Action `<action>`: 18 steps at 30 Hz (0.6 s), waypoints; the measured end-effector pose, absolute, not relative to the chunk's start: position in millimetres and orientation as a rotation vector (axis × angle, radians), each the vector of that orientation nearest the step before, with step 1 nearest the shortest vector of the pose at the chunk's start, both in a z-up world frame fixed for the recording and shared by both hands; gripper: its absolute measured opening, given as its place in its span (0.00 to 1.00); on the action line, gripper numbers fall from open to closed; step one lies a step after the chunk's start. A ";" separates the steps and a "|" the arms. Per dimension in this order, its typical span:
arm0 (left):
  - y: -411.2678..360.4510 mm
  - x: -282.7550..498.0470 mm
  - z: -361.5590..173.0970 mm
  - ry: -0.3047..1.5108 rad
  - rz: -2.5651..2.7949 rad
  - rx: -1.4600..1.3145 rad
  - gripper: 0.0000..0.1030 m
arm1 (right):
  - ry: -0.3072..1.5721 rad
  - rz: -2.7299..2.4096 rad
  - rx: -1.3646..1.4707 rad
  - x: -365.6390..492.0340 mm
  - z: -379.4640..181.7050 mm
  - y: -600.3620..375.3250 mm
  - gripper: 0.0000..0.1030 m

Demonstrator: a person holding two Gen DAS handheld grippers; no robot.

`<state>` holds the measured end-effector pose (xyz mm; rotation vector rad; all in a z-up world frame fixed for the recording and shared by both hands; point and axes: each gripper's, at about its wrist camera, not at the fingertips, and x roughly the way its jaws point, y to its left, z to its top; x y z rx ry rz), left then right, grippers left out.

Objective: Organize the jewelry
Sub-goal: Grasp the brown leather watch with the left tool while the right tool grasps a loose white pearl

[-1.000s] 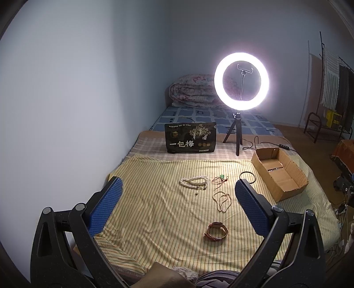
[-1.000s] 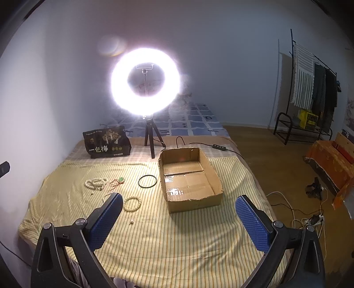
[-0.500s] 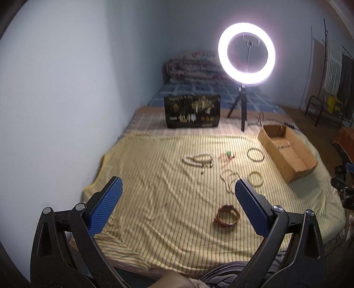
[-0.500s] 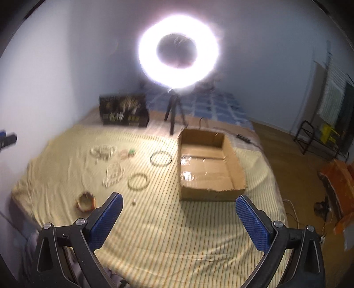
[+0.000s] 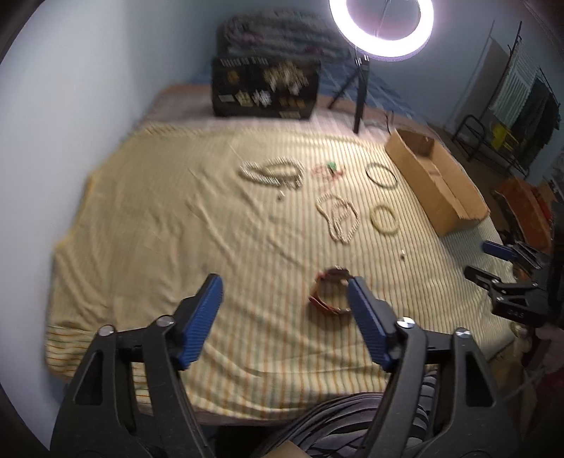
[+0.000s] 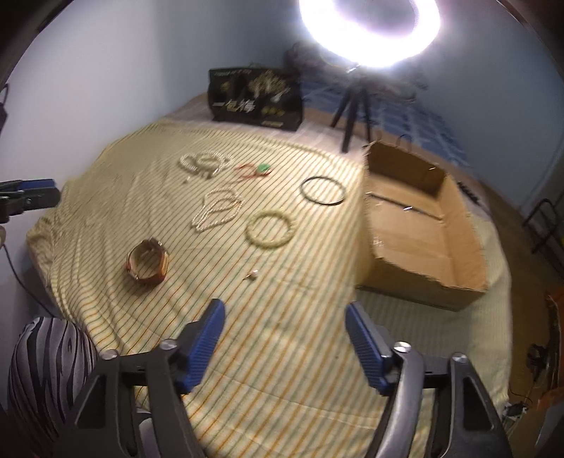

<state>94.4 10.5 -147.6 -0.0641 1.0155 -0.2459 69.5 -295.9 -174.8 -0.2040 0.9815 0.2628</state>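
Jewelry lies on a yellow striped sheet [image 5: 148,246]. A brown leather bracelet [image 5: 329,292] lies just ahead of my open, empty left gripper [image 5: 285,296], beside its right finger. Further on are a bead necklace [image 5: 340,218], a pale green bangle [image 5: 384,219], a black ring [image 5: 381,175], a white bead pile [image 5: 273,171] and a red cord with a green charm [image 5: 328,169]. My right gripper [image 6: 285,317] is open and empty above the sheet; the bracelet [image 6: 148,260], the green bangle [image 6: 270,228] and the black ring [image 6: 322,190] lie ahead of it.
An open cardboard box [image 6: 423,225] sits on the right of the sheet; it also shows in the left wrist view [image 5: 435,183]. A ring light on a tripod [image 5: 380,28] and a black bag [image 5: 266,88] stand at the back. A small bead [image 6: 253,274] lies loose. A wall runs along the left.
Both grippers have tilted down and moved closer over the sheet. The jewelry now looks larger and nearer. Both stay open.
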 end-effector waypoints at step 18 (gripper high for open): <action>-11.5 127.7 -215.6 1.218 -0.342 -0.146 0.49 | 1.128 0.417 -0.181 122.0 -233.9 -263.1 0.29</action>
